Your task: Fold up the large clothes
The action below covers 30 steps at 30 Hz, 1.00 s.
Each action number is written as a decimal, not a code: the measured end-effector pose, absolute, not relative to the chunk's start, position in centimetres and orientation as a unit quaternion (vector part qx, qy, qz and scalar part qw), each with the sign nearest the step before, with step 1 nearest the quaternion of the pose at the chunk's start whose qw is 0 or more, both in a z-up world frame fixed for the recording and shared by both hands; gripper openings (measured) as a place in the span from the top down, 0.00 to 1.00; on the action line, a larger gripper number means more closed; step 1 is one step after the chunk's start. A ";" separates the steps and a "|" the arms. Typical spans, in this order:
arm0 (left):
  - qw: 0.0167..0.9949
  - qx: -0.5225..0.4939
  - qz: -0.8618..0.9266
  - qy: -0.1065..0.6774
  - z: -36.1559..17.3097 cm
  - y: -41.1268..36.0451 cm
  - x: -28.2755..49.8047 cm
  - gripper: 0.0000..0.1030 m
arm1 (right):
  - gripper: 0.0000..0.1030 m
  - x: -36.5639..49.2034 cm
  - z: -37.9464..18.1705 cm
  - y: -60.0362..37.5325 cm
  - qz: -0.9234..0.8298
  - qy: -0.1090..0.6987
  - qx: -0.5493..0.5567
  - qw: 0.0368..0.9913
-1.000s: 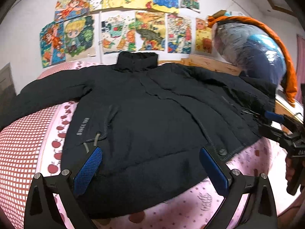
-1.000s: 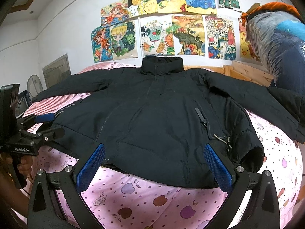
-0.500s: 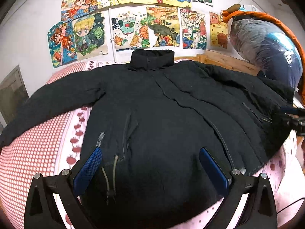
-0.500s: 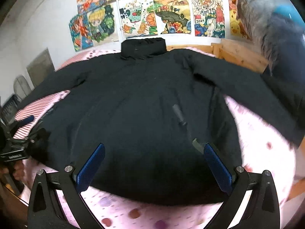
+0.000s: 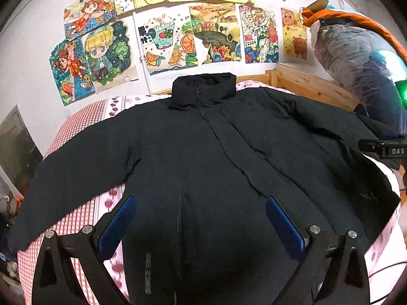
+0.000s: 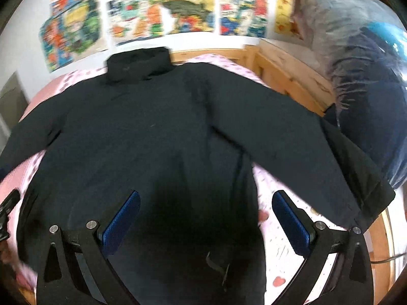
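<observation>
A large black padded jacket [image 5: 203,152] lies front up on the bed, collar toward the wall, both sleeves spread out sideways. My left gripper [image 5: 201,218] hangs open over the jacket's lower left front, blue pads [image 5: 117,223] wide apart, nothing between them. My right gripper [image 6: 206,216] is open too, above the jacket [image 6: 152,137] near its right side seam, with the right sleeve [image 6: 305,137] stretching off to the right. The right wrist view is blurred. A part of the right tool [image 5: 384,148] shows at the left view's right edge.
The bed has a pink fruit-print sheet [image 6: 285,231] and a red checked cover [image 5: 76,218] on the left. A wooden bed frame [image 5: 313,86] runs behind. A big plastic-wrapped bundle with orange trim [image 5: 361,50] stands at the right. Drawings [image 5: 178,33] hang on the wall.
Both grippers have risen and moved in over the jacket's lower body, staying open. The right view swung right and now shows more of the right sleeve; it is motion-blurred.
</observation>
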<state>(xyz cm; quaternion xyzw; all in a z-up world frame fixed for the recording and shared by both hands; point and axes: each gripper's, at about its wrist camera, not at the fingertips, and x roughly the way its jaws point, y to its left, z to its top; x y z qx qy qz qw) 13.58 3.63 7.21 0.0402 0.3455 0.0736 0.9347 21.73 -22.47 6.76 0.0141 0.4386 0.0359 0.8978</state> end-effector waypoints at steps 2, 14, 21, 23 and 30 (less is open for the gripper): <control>0.931 0.049 0.074 0.355 7.5 3.6 15.0 0.00 | 0.01 22.8 5.7 -23.1 0.017 0.439 0.040 0.897; 0.915 0.056 0.047 0.398 4.7 1.1 24.2 0.00 | 0.01 22.2 -2.7 -33.1 -0.079 0.431 0.290 0.851; 0.916 0.053 0.042 0.396 2.7 0.3 29.0 0.00 | 0.01 21.0 -5.8 -37.1 -0.113 0.391 0.369 0.835; 0.916 0.045 0.041 0.397 2.4 0.0 30.7 0.00 | 0.01 21.2 -6.7 -37.7 -0.111 0.380 0.395 0.829; 0.920 0.015 0.025 0.391 0.8 -2.9 37.1 0.00 | 0.01 24.2 -8.0 -38.1 -0.104 0.365 0.420 0.824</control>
